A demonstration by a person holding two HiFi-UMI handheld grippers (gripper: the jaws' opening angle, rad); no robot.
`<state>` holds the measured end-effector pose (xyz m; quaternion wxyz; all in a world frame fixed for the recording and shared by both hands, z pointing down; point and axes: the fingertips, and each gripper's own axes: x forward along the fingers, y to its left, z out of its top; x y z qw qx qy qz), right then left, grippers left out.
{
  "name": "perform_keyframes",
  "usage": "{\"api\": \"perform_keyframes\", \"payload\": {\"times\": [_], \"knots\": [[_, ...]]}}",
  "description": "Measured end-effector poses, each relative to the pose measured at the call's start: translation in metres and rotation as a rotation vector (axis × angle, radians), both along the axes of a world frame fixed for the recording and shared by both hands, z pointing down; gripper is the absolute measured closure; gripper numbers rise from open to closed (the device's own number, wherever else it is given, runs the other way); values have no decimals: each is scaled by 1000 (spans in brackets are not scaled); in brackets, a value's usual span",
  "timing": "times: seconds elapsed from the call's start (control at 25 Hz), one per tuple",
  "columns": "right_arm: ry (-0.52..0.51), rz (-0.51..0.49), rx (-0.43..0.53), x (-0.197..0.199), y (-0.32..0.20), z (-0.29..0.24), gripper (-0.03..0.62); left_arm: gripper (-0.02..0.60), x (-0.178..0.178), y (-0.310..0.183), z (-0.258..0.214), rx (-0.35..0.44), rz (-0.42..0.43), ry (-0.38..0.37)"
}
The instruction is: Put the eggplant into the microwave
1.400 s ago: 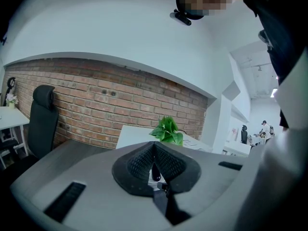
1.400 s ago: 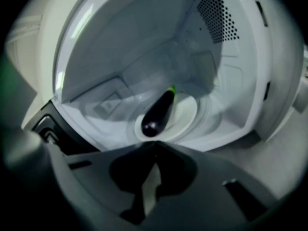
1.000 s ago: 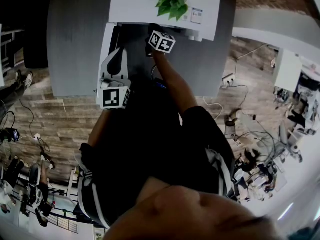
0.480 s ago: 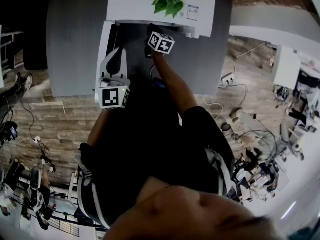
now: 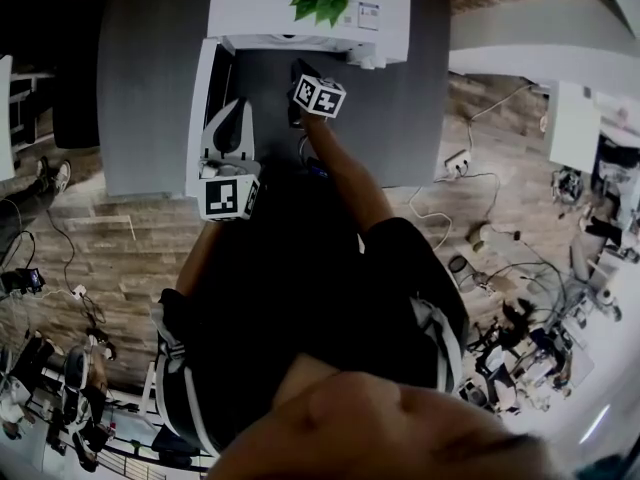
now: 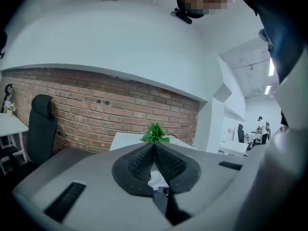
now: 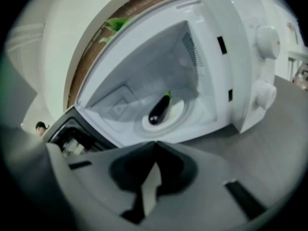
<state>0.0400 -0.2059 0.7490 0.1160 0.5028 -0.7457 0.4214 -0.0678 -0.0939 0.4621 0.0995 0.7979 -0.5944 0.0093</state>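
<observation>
While its door (image 7: pixel 67 131) stands open, the eggplant (image 7: pixel 160 109) lies on the round white plate (image 7: pixel 183 113) inside the microwave (image 7: pixel 240 57), mid-frame in the right gripper view. Below it, the right gripper (image 7: pixel 155 146) hangs over the grey bench (image 7: pixel 274 143), fingers (image 7: pixel 134 165) together, empty. The left gripper (image 6: pixel 154 146) has its fingers (image 6: pixel 137 165) pressed together too, holding nothing.

Left gripper (image 6: pixel 154 144) jaws together, empty, right gripper (image 7: pixel 155 143) jaws together, empty, right arm (image 5: pixel 350 180) outstretched

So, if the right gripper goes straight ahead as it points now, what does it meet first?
Probably the eggplant on the turntable inside the open microwave, though the right gripper may touch the cavity's front edge first; depth is unclear.
</observation>
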Motion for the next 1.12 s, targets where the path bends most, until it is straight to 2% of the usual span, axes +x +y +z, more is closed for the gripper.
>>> {"api": "perform_keyframes", "payload": {"times": [0.4,0.8,1.12], "knots": [[-36,-33,18,18,49,-25,562,545,32,45,-15,36,0,-14],[-49,-123,54,39,105,-48,562,545,57,102,-14,22,-37,-32],[-33,-93,96,56,136,-72,562,545,59,121,-8,16,-4,-25]]}}
